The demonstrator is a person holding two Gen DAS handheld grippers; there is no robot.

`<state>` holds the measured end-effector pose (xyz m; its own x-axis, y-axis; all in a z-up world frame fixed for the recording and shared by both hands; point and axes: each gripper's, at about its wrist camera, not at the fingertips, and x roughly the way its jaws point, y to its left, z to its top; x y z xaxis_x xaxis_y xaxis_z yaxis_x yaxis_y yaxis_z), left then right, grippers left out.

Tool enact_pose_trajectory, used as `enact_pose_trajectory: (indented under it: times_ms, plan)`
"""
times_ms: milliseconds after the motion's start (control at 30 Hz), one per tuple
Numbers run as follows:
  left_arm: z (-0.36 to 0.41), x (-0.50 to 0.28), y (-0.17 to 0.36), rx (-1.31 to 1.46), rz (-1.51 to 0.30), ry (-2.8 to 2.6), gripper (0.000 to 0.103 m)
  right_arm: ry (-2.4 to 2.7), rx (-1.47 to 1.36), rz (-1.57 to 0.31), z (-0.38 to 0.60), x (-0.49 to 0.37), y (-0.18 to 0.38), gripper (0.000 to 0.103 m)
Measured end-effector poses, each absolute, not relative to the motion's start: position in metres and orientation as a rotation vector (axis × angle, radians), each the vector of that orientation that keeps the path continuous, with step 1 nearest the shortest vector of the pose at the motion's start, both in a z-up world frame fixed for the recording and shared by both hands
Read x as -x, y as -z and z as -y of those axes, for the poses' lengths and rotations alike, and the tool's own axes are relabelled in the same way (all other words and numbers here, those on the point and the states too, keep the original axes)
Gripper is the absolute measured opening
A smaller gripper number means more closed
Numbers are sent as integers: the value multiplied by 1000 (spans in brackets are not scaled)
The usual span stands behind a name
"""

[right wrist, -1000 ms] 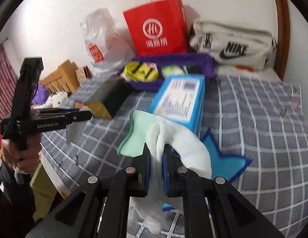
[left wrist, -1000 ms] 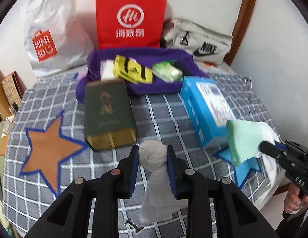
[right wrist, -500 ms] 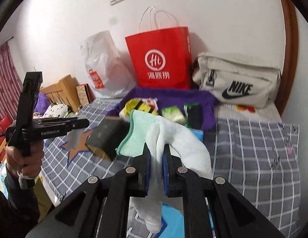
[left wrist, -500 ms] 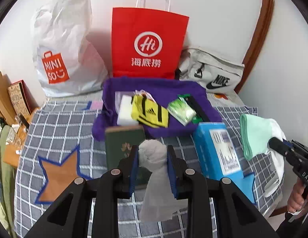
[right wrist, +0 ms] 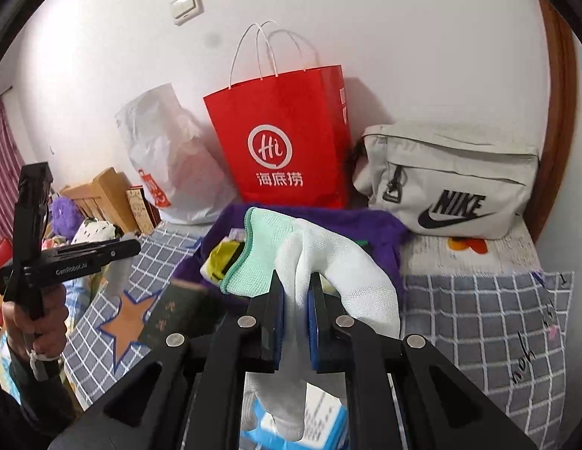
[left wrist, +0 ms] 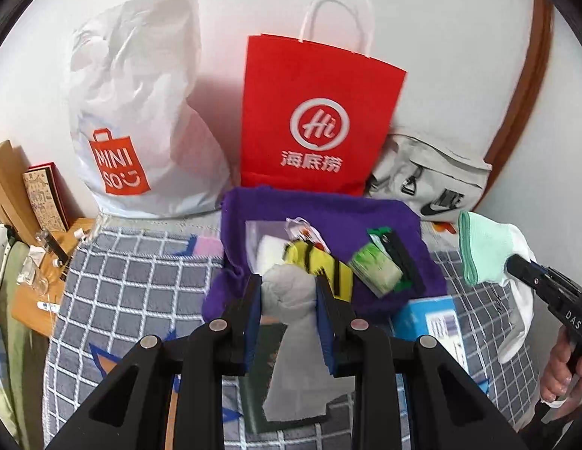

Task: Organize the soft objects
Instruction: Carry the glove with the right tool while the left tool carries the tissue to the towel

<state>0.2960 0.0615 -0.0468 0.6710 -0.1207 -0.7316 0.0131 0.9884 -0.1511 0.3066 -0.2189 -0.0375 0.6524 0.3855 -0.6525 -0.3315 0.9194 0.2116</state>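
Note:
My left gripper is shut on a rolled grey sock that hangs down, held in the air just in front of the purple fabric bin. The bin holds a yellow-and-black sock, a green packet and a white item. My right gripper is shut on a white glove with a mint-green cuff, also raised near the bin. The right gripper and its glove show at the right of the left wrist view.
A red paper bag, a white Miniso plastic bag and a grey Nike bag stand against the wall behind the bin. A dark green book and a blue box lie on the checked cover.
Both grippers have risen and moved forward toward the purple bin, still holding the grey sock and the white glove. The book and blue box now lie below them.

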Motion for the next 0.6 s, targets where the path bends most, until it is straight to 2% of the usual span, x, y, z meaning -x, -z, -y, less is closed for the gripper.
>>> enact_pose_trajectory:
  times_ms: [300,600]
  plan:
    - [-73,-325,26,90,-803,32,26,-457,-42,-761,188,-373,33,11]
    - [-57,-381,35,75,-817,63,27,-447,-84,-766,186,-422,50,12]
